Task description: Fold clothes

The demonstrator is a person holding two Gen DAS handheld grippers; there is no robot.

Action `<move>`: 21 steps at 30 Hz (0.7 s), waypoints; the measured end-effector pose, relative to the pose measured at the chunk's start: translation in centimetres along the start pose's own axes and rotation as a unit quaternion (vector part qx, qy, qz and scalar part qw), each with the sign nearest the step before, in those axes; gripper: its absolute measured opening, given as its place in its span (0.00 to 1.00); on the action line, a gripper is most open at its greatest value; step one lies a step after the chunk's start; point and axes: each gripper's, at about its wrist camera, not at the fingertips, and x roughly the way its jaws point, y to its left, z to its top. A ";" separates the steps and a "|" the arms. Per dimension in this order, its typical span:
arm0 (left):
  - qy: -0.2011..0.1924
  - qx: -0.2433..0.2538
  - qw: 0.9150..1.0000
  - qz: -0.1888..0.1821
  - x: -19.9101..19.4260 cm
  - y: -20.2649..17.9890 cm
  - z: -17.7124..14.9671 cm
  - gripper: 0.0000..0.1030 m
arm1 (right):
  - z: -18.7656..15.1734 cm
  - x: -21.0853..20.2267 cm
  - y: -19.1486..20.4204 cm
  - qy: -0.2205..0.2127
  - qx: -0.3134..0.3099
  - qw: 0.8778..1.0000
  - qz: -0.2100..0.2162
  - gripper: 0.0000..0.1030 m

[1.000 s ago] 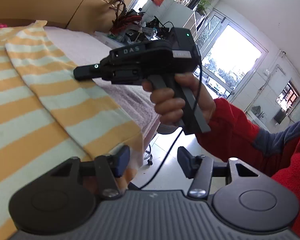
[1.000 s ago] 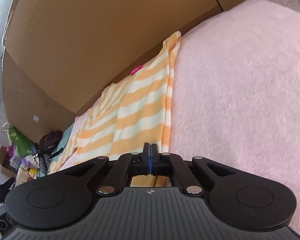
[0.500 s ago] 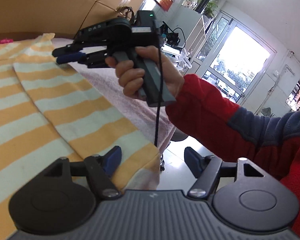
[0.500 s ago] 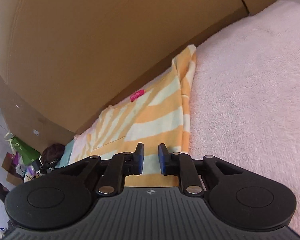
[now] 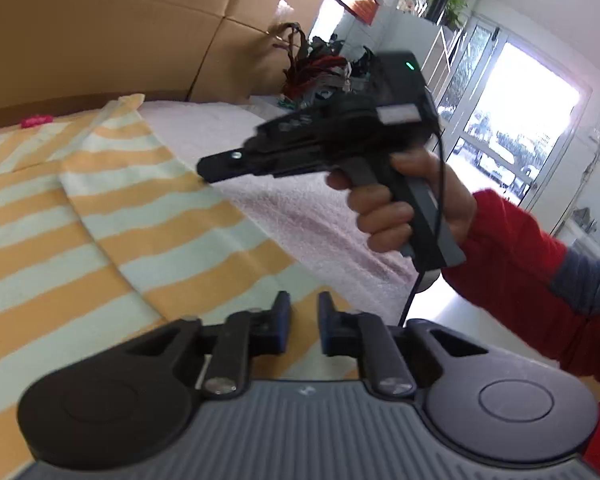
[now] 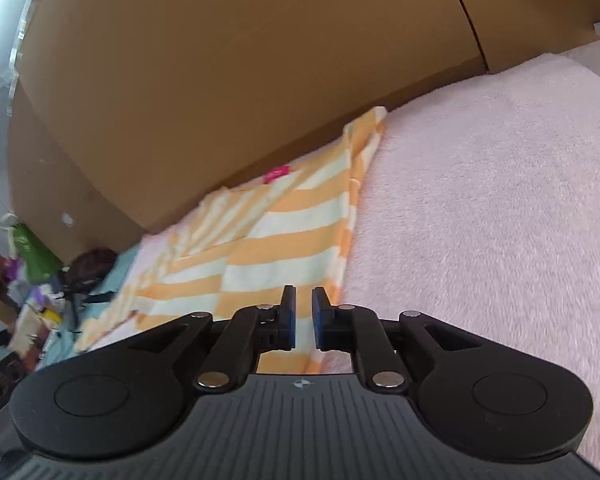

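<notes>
While only the left view shows the hand [image 5: 412,200], both show the striped shirt [image 6: 292,240].

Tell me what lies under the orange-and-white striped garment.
The orange-and-white striped garment lies flat on a fluffy pale pink blanket, which shows bare beside it. A fold doubles the cloth along that edge. Whatever supports the blanket beneath is covered.

Left claw [image 5: 303,322] is closing, empty; right claw [image 6: 304,316] reopened slightly.
</notes>
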 end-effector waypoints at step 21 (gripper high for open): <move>-0.041 -0.224 0.974 -0.025 -1.8 6.7 -1.9 0.36 | -6.6 -5.4 -0.8 -0.040 0.070 0.997 0.008 0.34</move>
